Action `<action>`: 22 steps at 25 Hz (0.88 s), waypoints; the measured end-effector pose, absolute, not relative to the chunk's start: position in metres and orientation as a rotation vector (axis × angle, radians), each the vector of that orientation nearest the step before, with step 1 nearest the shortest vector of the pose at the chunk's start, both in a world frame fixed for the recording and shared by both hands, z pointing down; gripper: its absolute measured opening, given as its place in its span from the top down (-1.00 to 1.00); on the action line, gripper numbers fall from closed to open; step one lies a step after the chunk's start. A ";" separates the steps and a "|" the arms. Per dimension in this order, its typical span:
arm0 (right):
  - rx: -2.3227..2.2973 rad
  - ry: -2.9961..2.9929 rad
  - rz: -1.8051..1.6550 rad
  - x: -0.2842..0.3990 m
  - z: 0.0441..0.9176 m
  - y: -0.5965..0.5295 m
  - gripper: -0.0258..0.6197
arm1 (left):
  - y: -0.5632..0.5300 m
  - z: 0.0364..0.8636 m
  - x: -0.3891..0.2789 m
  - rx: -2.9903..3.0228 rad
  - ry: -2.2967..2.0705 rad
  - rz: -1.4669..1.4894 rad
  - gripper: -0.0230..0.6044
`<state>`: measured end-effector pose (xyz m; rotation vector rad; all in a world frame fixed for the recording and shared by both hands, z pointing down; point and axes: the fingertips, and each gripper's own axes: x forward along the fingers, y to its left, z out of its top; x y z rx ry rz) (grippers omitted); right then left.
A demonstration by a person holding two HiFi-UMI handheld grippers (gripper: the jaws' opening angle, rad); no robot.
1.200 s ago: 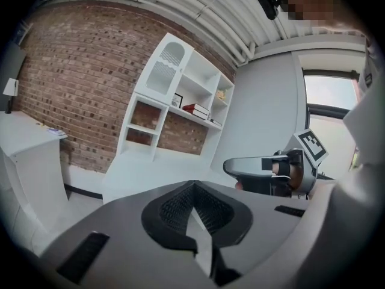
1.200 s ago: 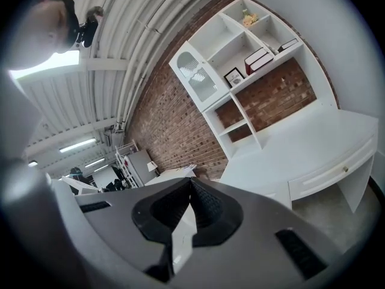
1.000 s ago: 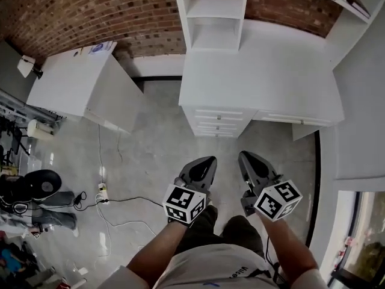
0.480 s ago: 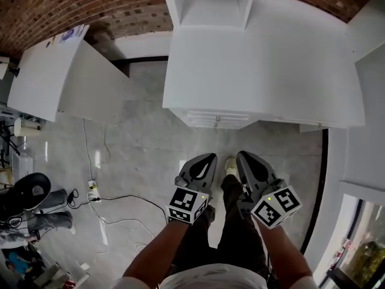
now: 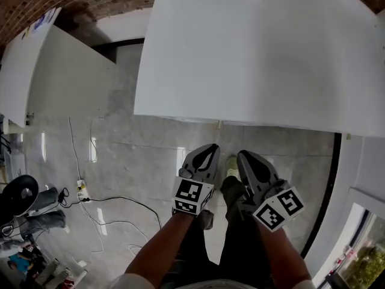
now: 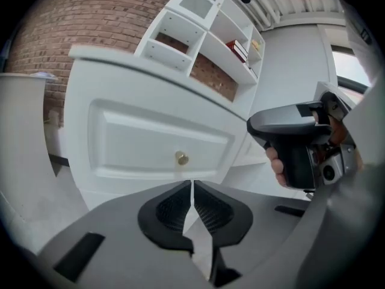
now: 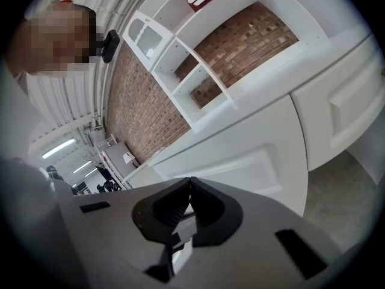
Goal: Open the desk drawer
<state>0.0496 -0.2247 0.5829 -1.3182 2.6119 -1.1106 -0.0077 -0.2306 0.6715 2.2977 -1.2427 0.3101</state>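
Note:
The white desk (image 5: 240,53) fills the upper head view, and its top hides the drawer fronts there. In the left gripper view the top drawer (image 6: 132,143) is closed, with a small brass knob (image 6: 181,158) just above and slightly left of my left gripper (image 6: 192,184). That gripper (image 5: 207,150) is shut and empty, a short way off the knob. My right gripper (image 5: 245,156) is beside it, also shut and empty (image 7: 190,180), facing a white drawer panel (image 7: 240,161). The left gripper view also shows the right gripper's body (image 6: 295,143) in a hand.
A second white cabinet (image 5: 54,77) stands at the left. A cable with a power strip (image 5: 81,191) lies on the grey floor. White shelves (image 6: 210,35) rise above the desk against a brick wall. The person's legs and shoes (image 5: 231,188) are under the grippers.
The view has come down and closer to the desk, whose top now covers the drawer fronts. Both grippers stayed shut and side by side, and sank toward the drawers.

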 end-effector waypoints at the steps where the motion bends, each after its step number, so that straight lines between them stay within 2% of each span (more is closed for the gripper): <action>1: -1.320 2.607 -1.116 0.049 0.595 -0.228 0.87 | -0.235 0.688 -0.008 2.288 -1.247 0.315 0.88; 5: -1.318 2.604 -1.131 0.049 0.635 -0.237 0.87 | -0.252 0.747 -0.009 2.235 -1.274 0.333 0.84; 7: -1.308 2.607 -1.135 0.048 0.649 -0.241 0.87 | -0.259 0.772 -0.009 2.203 -1.287 0.341 0.68; 9: -1.295 2.614 -1.136 0.046 0.657 -0.244 0.87 | -0.265 0.792 -0.009 2.173 -1.306 0.353 0.60; 22: -1.208 2.655 -1.139 0.043 0.675 -0.246 0.87 | -0.282 0.879 -0.005 2.022 -1.394 0.448 0.54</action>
